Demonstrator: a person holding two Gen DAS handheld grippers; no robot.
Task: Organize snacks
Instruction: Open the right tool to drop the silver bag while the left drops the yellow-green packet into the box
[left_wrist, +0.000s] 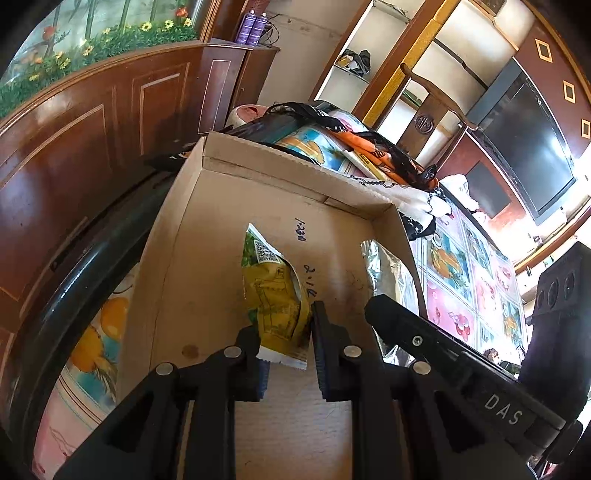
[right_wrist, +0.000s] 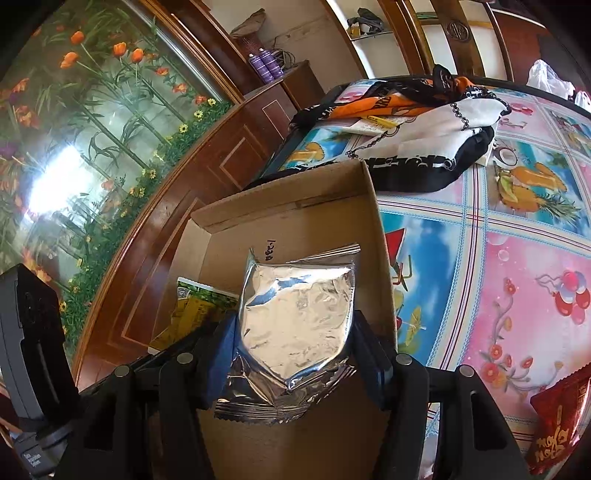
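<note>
Left wrist view shows the left claw (left_wrist: 286, 339) clenched on a yellow and green crinkled snack packet (left_wrist: 275, 295), low inside the shallow brown cardboard box (left_wrist: 229, 206); the packet's white sealed edge sticks out between the fingers. The right wrist view shows the right claw (right_wrist: 295, 350) grasping a shiny silver foil pouch (right_wrist: 295, 314) by its two sides, also over the box floor, just beside the yellow packet. The box stands on the table with a colourful fruit-patterned plastic cloth (right_wrist: 498, 277). A red snack packet with gold letters (right_wrist: 557, 424) waits on the cloth outside the box, to the right.

My judgement: both packets are nearly placed, and the risks come with the release. The two claws work very near each other in a narrow box, so they may knock together, or one may drag the other packet sideways on pulling out. The silver pouch is smooth and puffed; if it is let go while tilted, it can slide onto the yellow packet or lean on the box wall. The light box may also shift on the slippery cloth.
</note>
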